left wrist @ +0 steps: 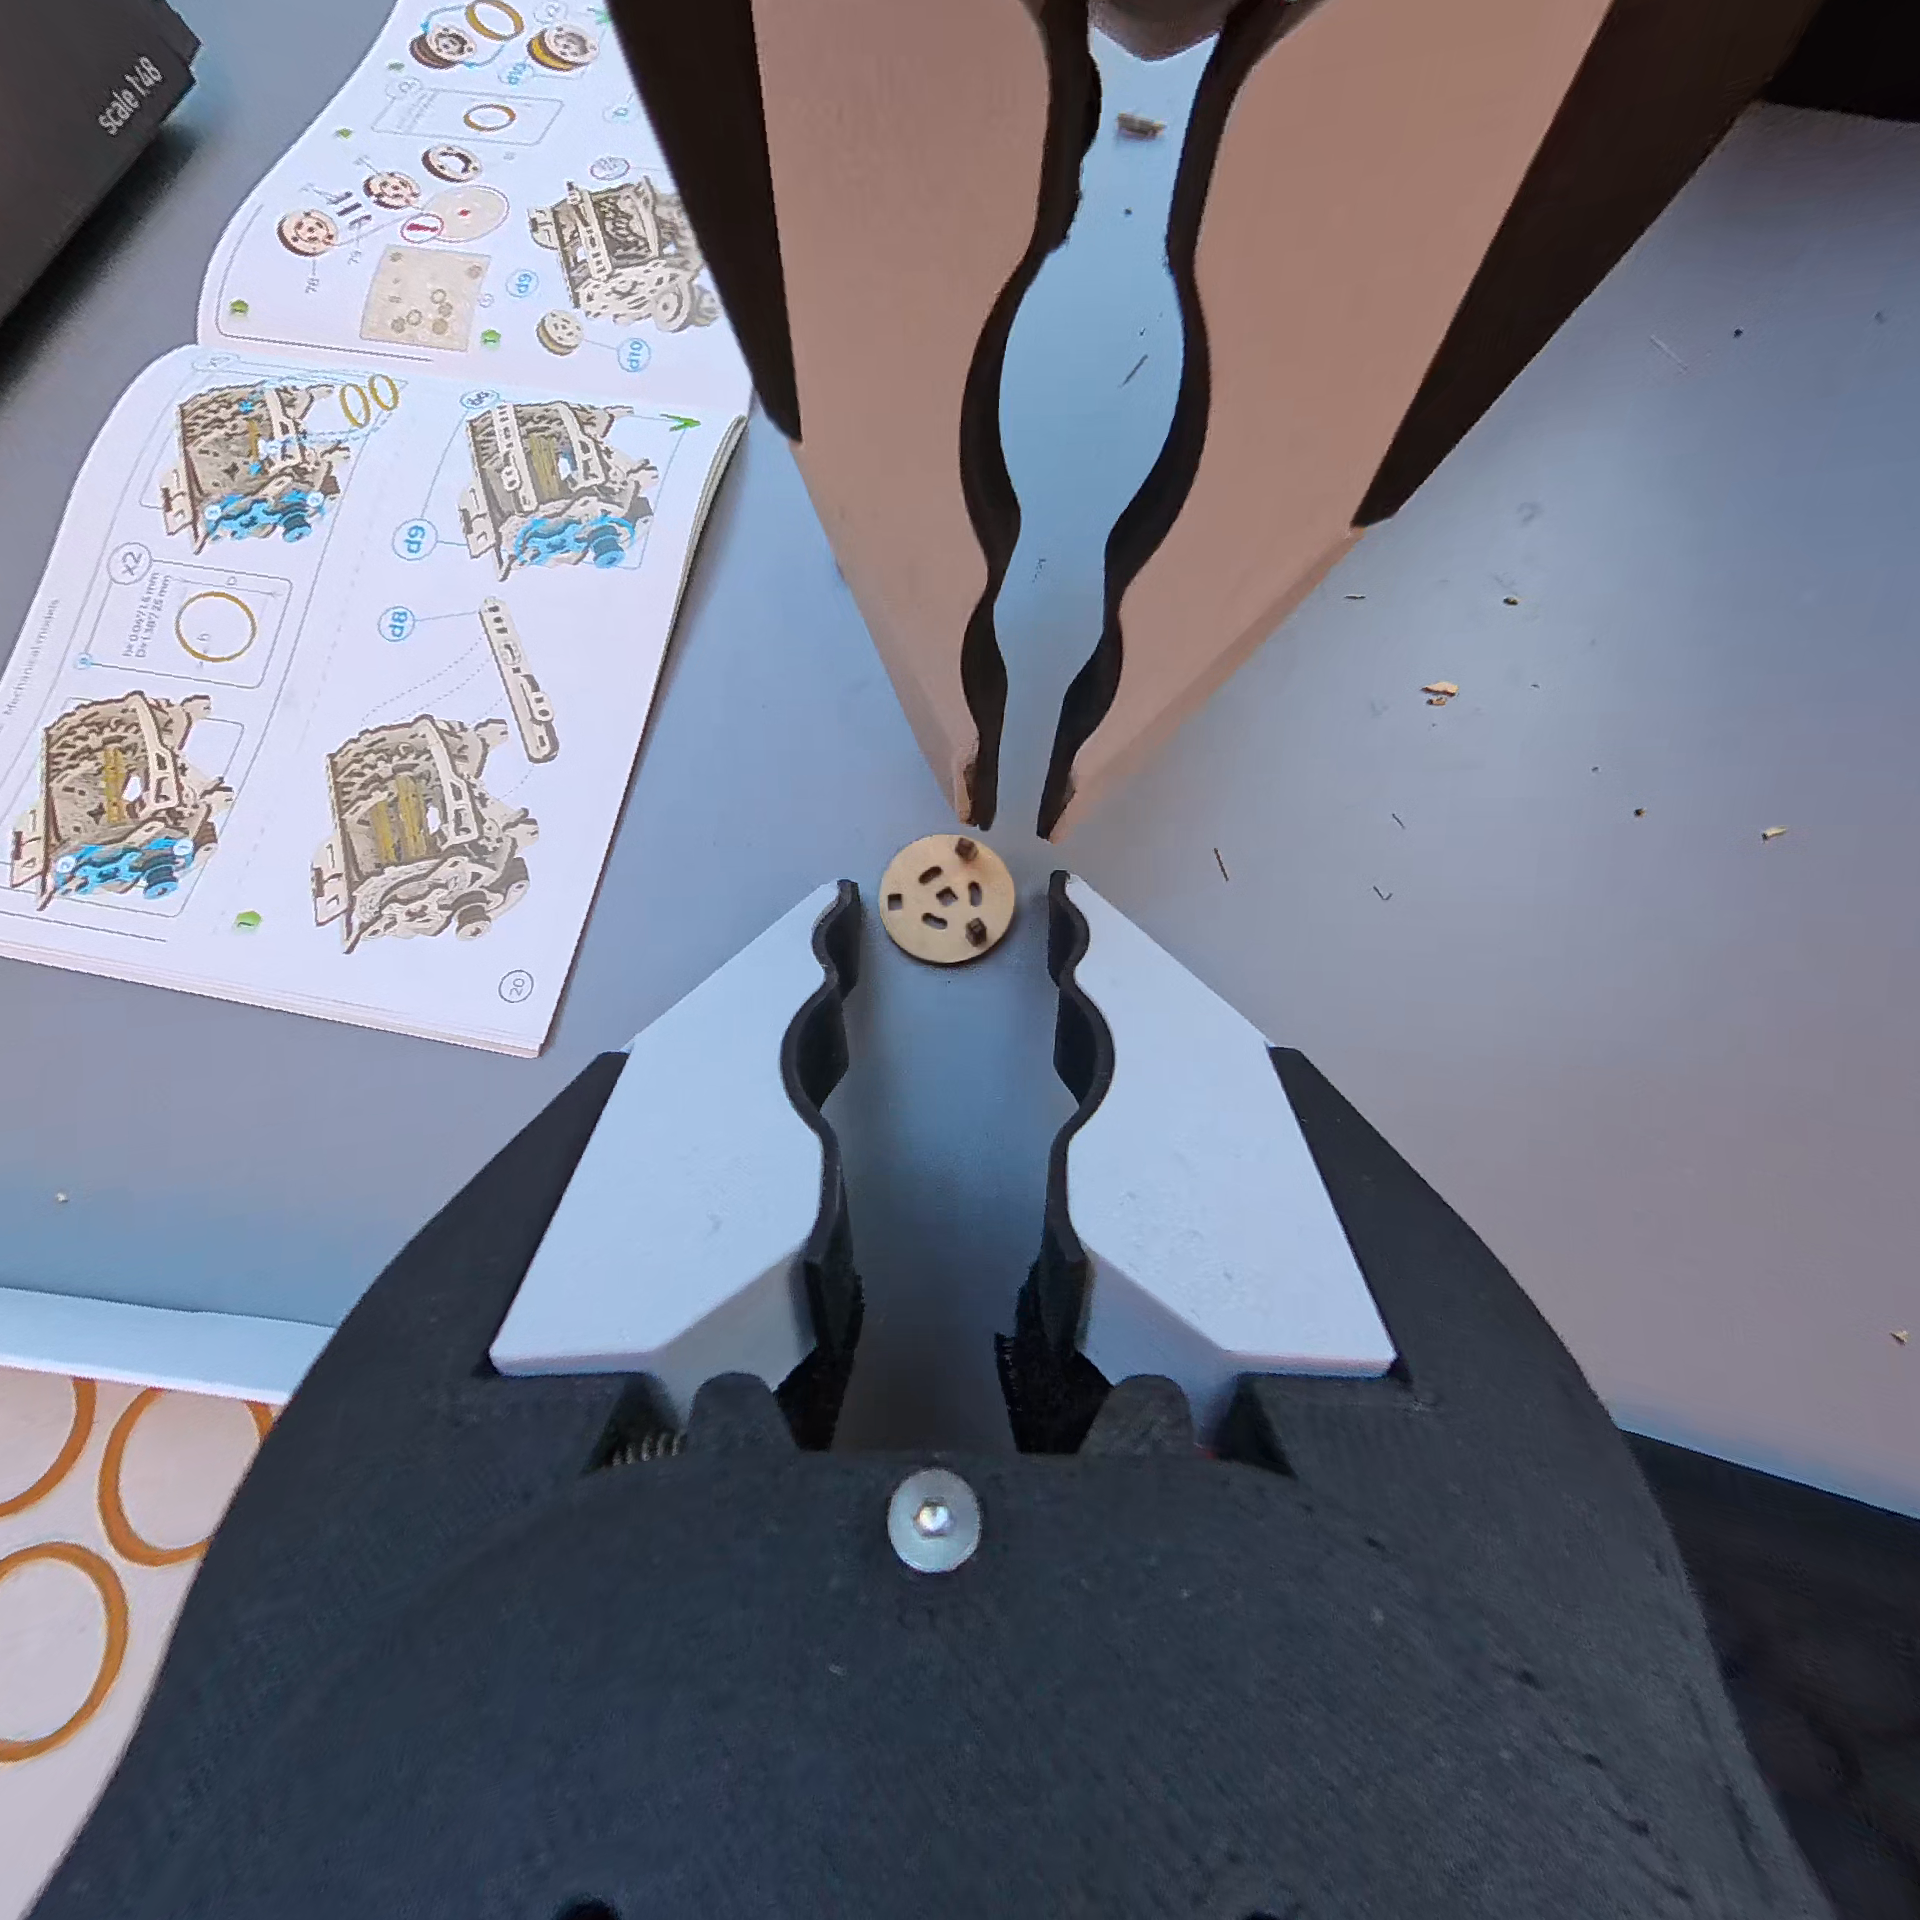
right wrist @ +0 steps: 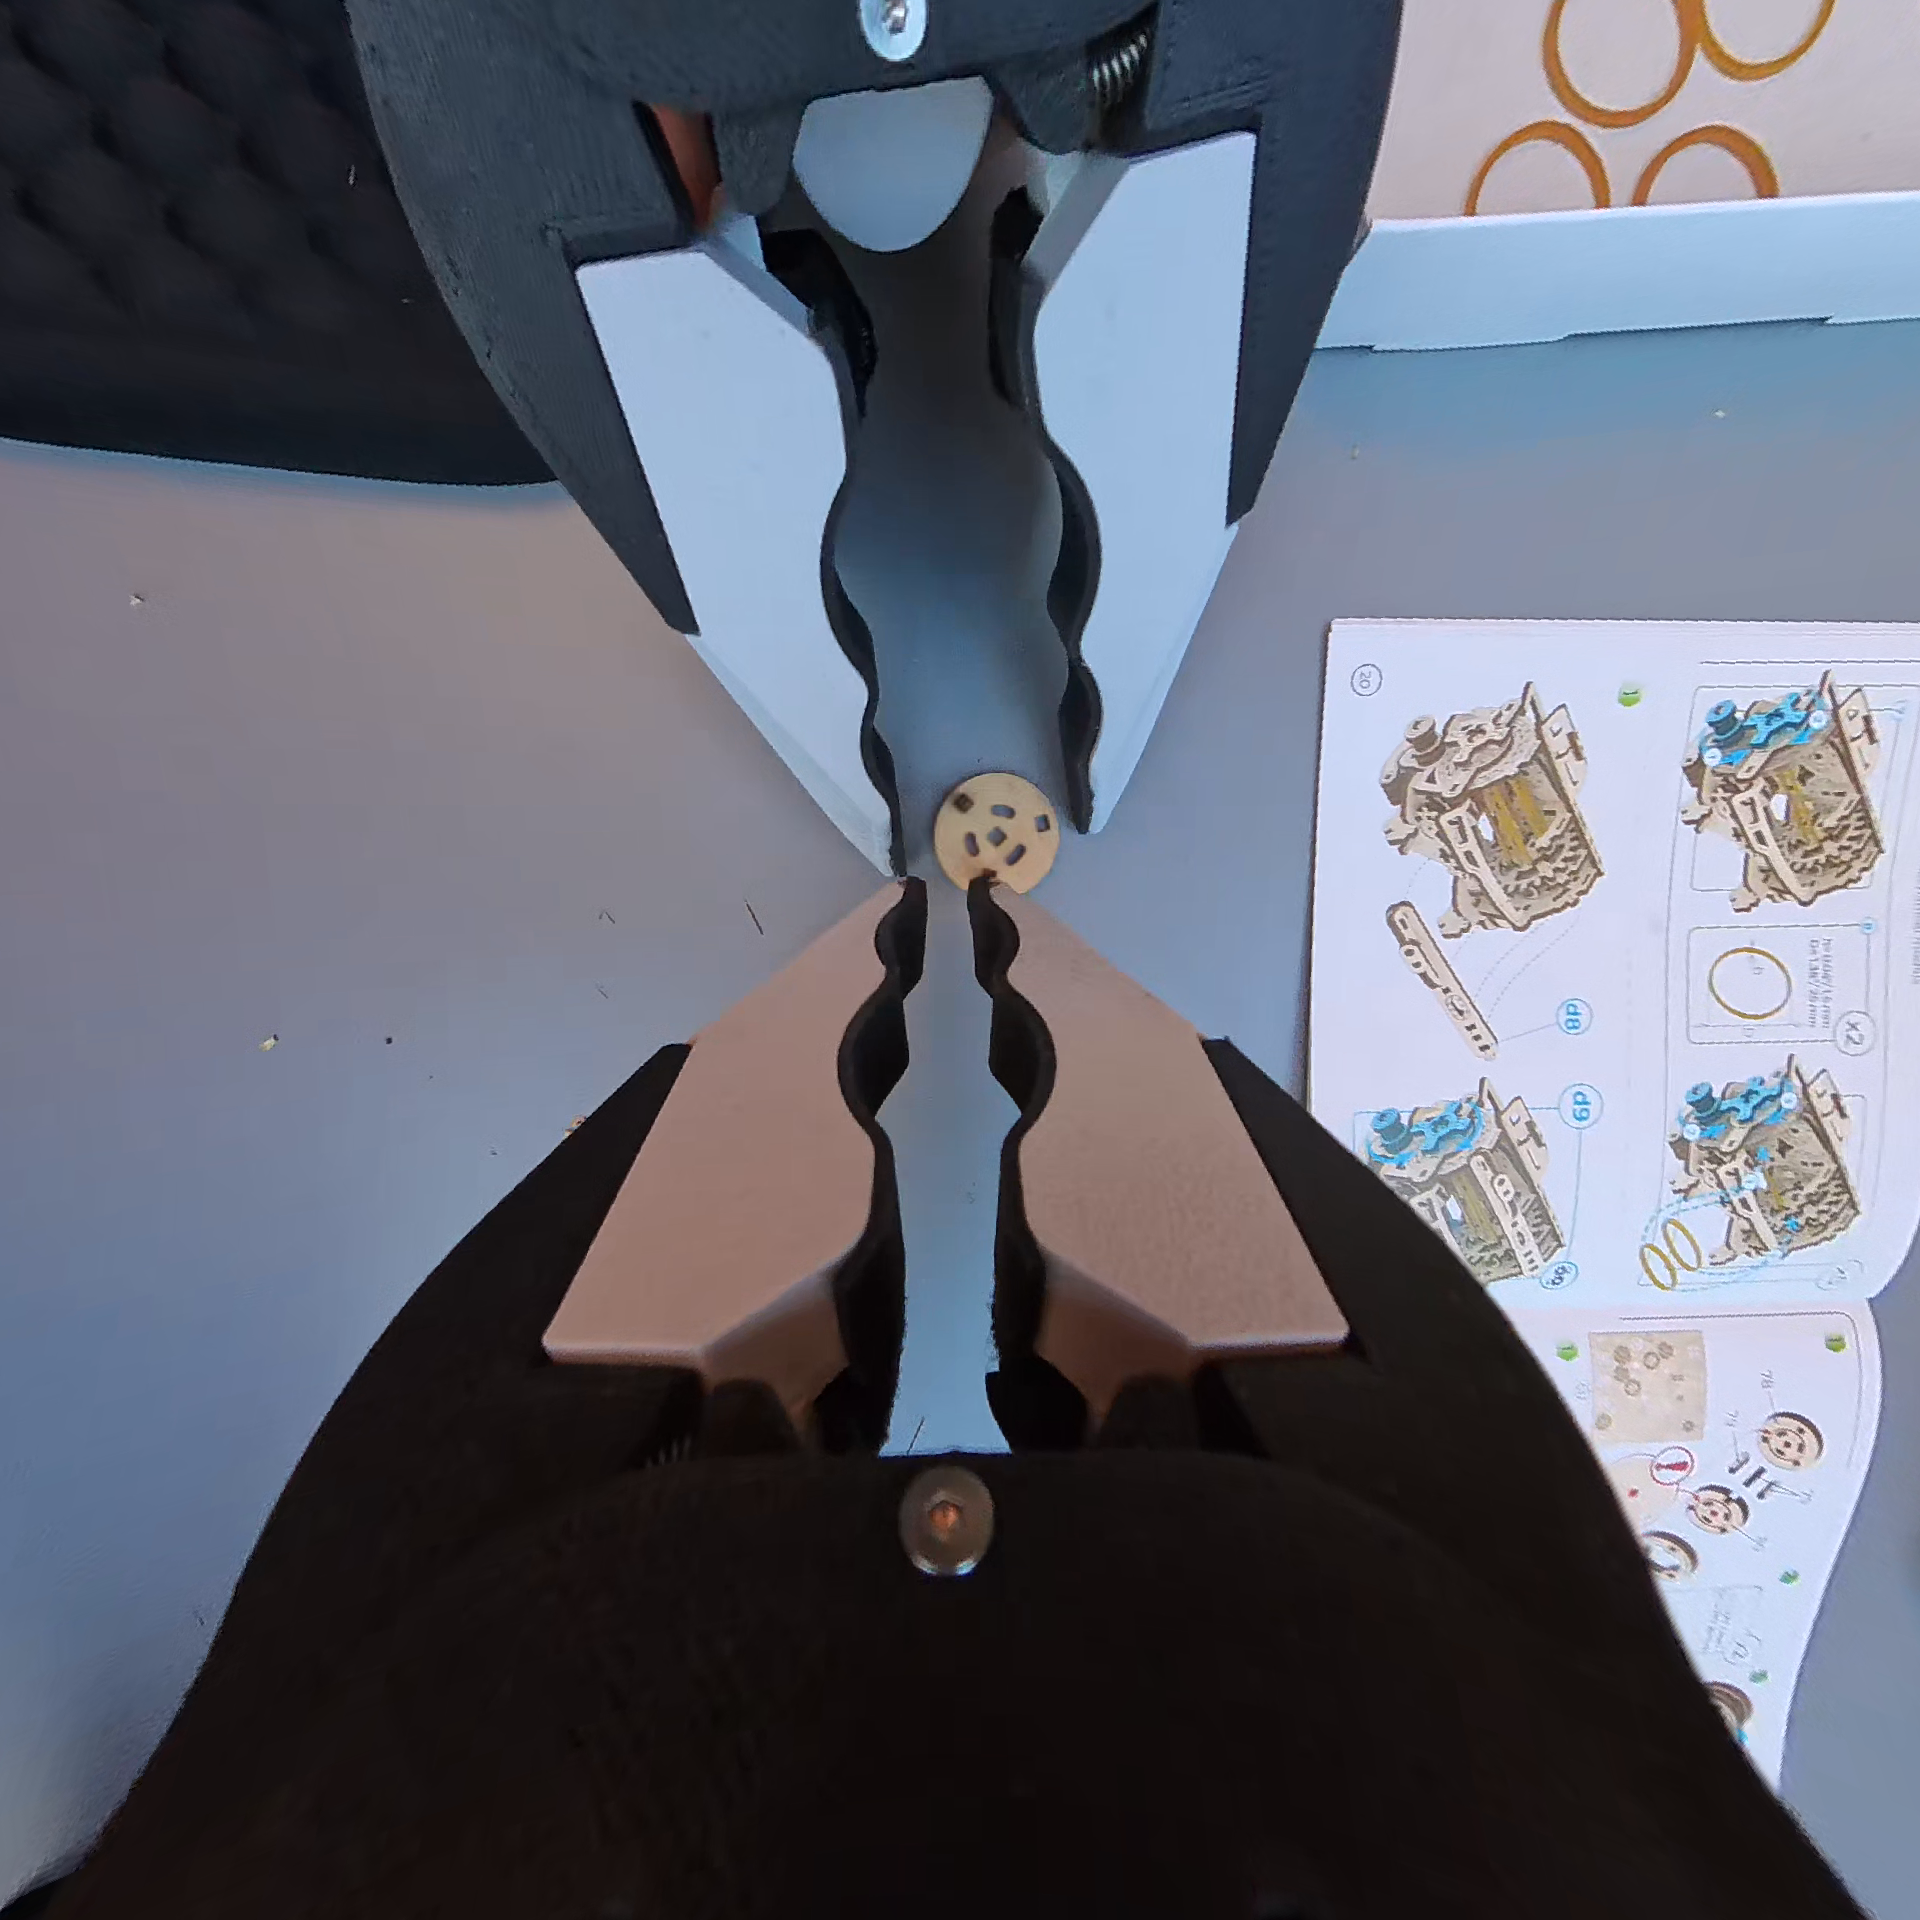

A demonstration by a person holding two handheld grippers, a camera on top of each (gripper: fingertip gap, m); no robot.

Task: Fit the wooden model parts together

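Note:
A small round wooden disc [left wrist: 940,904] with slots and a few dark pegs standing in it lies flat on the grey table. My left gripper [left wrist: 953,885], with white fingers, is open, and its tips sit on either side of the disc without touching it. My right gripper [right wrist: 945,885], with tan fingers, faces it from the other side. Its jaws stand a narrow gap apart with nothing seen between them, and one fingertip [right wrist: 979,896] is at the disc's [right wrist: 995,844] edge by a peg. The left gripper [right wrist: 987,844] comes in from the top of the right wrist view, and the right gripper [left wrist: 1016,826] from the top of the left wrist view.
An open instruction booklet [left wrist: 364,623] lies beside the disc and also shows in the right wrist view [right wrist: 1610,987]. A sheet with orange rings [left wrist: 62,1558] and a black box [left wrist: 73,135] lie at the table's edges. A dark quilted pad [right wrist: 208,260] lies nearby. Wood chips [left wrist: 1439,691] are scattered about. My two grippers' fingertips are within a few centimetres of each other.

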